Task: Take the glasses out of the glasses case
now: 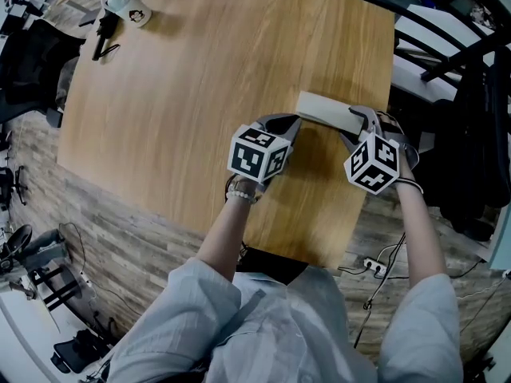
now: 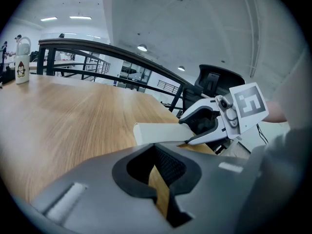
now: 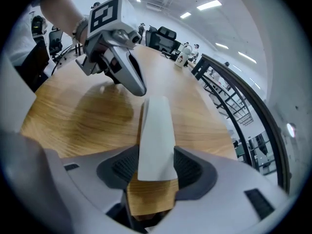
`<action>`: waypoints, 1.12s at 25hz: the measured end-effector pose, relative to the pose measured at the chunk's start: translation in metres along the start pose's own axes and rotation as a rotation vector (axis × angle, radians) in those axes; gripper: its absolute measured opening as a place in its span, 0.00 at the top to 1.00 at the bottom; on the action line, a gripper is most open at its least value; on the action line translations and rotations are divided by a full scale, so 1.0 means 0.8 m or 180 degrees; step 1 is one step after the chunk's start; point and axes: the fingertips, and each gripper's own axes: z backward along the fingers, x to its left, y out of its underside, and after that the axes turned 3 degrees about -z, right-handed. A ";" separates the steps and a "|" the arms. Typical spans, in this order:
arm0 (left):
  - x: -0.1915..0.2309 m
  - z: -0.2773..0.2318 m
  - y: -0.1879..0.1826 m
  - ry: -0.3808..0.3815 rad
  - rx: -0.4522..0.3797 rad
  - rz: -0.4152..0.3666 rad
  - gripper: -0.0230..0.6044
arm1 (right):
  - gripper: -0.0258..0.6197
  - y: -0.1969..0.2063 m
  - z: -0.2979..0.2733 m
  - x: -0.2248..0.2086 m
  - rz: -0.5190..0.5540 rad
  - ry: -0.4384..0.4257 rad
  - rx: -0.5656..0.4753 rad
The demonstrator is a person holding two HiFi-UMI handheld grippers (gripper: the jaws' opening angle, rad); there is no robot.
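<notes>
The jaws of the left gripper (image 1: 291, 124) stand only a narrow slit apart, with bare wood showing through and nothing between them. Their tips point at the left end of the glasses case (image 1: 326, 109) from just beside it; I cannot tell if they touch it. The case is pale and long and lies flat on the wooden table (image 1: 200, 78), near the edge closest to the person. Its right end sits between the jaws of the right gripper (image 3: 152, 165), which are spread wide, one pad on each side of the case. I cannot see either pad pressing on it. A white mug (image 1: 128, 6) stands far off at the table's far left corner.
</notes>
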 end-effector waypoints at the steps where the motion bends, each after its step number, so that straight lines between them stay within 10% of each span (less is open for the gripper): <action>1: 0.001 -0.001 -0.001 -0.0002 -0.0002 -0.0001 0.96 | 0.62 0.000 0.000 -0.001 0.0016 -0.0029 0.0007; 20: 0.004 -0.024 0.011 0.0013 0.0556 -0.0117 0.96 | 0.64 -0.004 0.010 -0.015 -0.0464 -0.0854 -0.0232; 28: 0.004 -0.024 0.010 0.0074 0.0583 -0.0059 0.96 | 0.87 -0.009 0.026 -0.045 -0.0769 -0.0578 -0.0421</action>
